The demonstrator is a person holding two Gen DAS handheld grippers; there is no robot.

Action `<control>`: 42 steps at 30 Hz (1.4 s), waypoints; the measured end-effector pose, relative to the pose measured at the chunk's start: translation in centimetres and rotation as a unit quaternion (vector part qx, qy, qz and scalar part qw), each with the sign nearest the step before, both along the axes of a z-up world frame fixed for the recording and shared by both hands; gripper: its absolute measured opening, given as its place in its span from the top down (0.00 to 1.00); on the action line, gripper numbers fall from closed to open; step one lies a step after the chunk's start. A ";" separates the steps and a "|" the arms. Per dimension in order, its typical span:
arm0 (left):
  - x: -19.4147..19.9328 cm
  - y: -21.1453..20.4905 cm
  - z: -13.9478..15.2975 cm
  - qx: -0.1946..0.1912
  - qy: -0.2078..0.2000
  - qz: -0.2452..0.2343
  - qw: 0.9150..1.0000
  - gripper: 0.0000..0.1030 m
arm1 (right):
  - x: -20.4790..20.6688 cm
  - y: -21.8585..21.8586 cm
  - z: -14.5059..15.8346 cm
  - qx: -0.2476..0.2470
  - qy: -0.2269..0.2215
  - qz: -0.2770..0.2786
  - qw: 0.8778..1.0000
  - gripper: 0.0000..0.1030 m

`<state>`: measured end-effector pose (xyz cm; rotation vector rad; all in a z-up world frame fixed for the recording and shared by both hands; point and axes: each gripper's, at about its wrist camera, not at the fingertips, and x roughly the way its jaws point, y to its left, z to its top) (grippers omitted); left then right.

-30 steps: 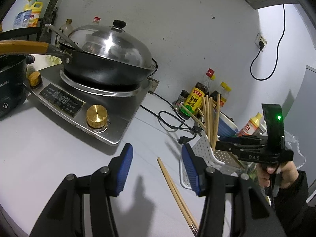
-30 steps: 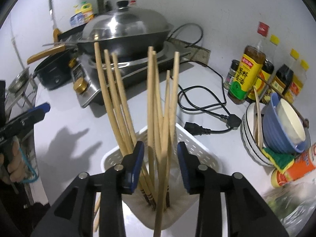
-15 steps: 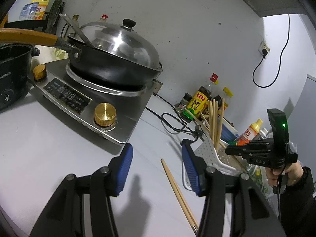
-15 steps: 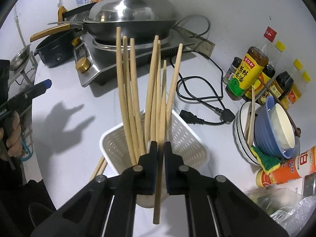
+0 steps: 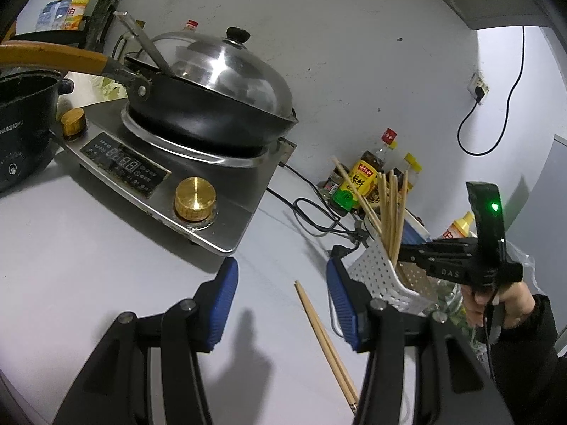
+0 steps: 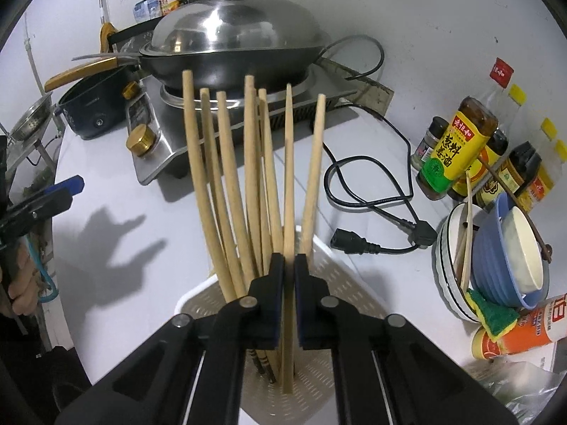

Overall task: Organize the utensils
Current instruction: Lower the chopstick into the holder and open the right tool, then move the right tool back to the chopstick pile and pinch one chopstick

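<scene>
Wooden chopstick [image 6: 288, 191] clamped in R gripper [image 6: 289, 276] over basket [image 6: 358, 304] rim; L gripper [image 5: 281, 299] apart, prob. above counter.

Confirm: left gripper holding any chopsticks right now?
No. The left gripper is open and empty; the loose chopsticks lie on the counter between its fingers.

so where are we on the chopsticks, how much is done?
Mostly done: a bunch of chopsticks already stands upright in the white basket. In hand: the right gripper is shut on one chopstick, its lower end down inside the basket, not yet released. Left: a pair of chopsticks lies on the counter beside the basket, just ahead of the open, empty left gripper.
</scene>
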<state>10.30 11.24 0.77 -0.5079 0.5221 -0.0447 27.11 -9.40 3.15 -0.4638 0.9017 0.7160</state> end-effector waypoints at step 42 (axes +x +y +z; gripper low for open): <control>-5.3 -4.4 -0.8 0.049 0.024 -0.038 0.998 0.44 | -13.0 -4.8 1.6 0.052 -0.056 -0.023 0.997 0.64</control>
